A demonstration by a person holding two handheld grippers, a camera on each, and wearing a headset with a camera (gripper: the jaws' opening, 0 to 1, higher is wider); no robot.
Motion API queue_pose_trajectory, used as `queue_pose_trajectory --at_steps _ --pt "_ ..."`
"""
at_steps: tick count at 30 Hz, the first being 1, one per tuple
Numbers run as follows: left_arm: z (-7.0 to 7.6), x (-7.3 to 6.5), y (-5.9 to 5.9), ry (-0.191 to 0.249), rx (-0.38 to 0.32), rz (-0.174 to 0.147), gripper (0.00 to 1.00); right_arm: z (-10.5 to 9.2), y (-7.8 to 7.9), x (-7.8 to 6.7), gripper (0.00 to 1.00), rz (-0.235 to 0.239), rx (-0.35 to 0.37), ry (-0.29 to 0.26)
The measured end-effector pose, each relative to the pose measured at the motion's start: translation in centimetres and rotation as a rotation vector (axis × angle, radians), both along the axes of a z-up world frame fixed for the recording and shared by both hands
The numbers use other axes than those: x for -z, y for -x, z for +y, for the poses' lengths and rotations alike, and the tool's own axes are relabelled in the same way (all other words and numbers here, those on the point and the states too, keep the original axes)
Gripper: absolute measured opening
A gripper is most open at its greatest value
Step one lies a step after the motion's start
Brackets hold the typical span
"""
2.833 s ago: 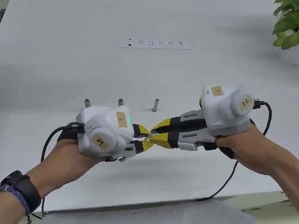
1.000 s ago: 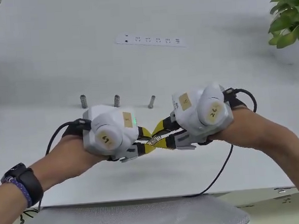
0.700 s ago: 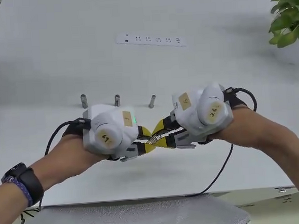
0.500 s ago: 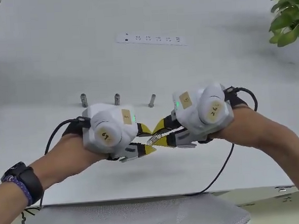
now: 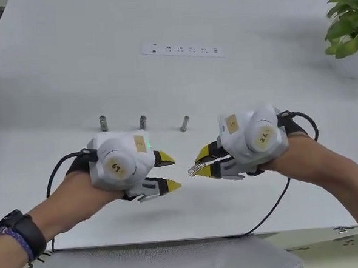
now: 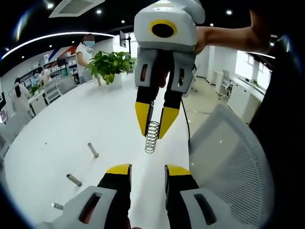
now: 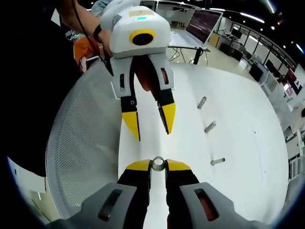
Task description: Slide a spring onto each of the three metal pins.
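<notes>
My right gripper (image 5: 198,163) is shut on one end of a small metal spring (image 5: 196,168), which sticks out to the left above the white table. In the right gripper view the spring (image 7: 158,164) sits end-on between the yellow tips. Opposite it, a short gap away, my left gripper (image 5: 174,171) stands open with nothing in it. The left gripper view has the spring (image 6: 151,137) hanging from the right gripper (image 6: 153,125). Three metal pins (image 5: 103,123) (image 5: 143,122) (image 5: 184,124) stand in a row behind the grippers; the left two look ribbed, the right one leans.
A white power strip (image 5: 183,50) lies far back on the table (image 5: 53,69). A green plant (image 5: 345,20) is at the back right. A grey mesh chair back (image 5: 174,262) sits below the table's near edge. Black cables trail from both grippers.
Both grippers had met on the spring. My left gripper has opened and drawn back to the left. The spring stays in the right gripper, which has shifted slightly right.
</notes>
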State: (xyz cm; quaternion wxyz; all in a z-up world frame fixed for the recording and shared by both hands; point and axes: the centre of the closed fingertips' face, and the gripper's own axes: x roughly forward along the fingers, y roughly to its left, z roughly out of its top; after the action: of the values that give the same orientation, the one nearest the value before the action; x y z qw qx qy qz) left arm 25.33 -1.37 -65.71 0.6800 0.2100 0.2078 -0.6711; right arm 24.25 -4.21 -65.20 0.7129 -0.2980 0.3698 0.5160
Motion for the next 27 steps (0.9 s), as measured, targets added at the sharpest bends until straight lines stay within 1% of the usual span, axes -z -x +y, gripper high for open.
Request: queue_pose_trajectory --at_steps 4,7,9,10,12,15,18,22,27 --pt "0.8 0.1 -0.3 -0.001 -0.028 0.002 0.23 -0.9 -0.2 0.5 0.09 0.008 0.017 0.014" --pt "1.3 0.1 -0.5 0.005 -0.055 0.015 0.24 -1.6 -0.5 0.8 0.09 0.012 0.035 0.022" --pt "1.7 0.1 -0.6 0.005 -0.068 0.015 0.25 -2.0 -0.7 0.9 0.09 0.012 0.046 0.025" --pt "1.9 0.2 -0.7 0.003 -0.076 0.014 0.26 -2.1 -0.8 0.9 0.09 0.013 0.052 0.025" --pt "2.2 0.2 -0.8 0.004 -0.091 0.023 0.27 -2.4 -1.0 0.9 0.09 0.015 0.063 0.021" --pt "2.6 0.1 -1.0 0.007 -0.11 0.023 0.28 -3.0 -1.4 1.2 0.09 0.016 0.076 0.024" --pt "3.1 -0.1 -1.4 0.02 -0.145 0.035 0.3 -3.5 -1.8 1.3 0.09 0.017 0.094 0.029" --pt "4.0 -0.3 -2.1 0.026 -0.186 0.033 0.32 -4.0 -2.4 1.5 0.09 0.021 0.123 0.027" --pt "5.2 -0.6 -2.9 0.03 -0.229 0.04 0.35 -4.8 -2.8 2.1 0.09 0.033 0.142 0.046"
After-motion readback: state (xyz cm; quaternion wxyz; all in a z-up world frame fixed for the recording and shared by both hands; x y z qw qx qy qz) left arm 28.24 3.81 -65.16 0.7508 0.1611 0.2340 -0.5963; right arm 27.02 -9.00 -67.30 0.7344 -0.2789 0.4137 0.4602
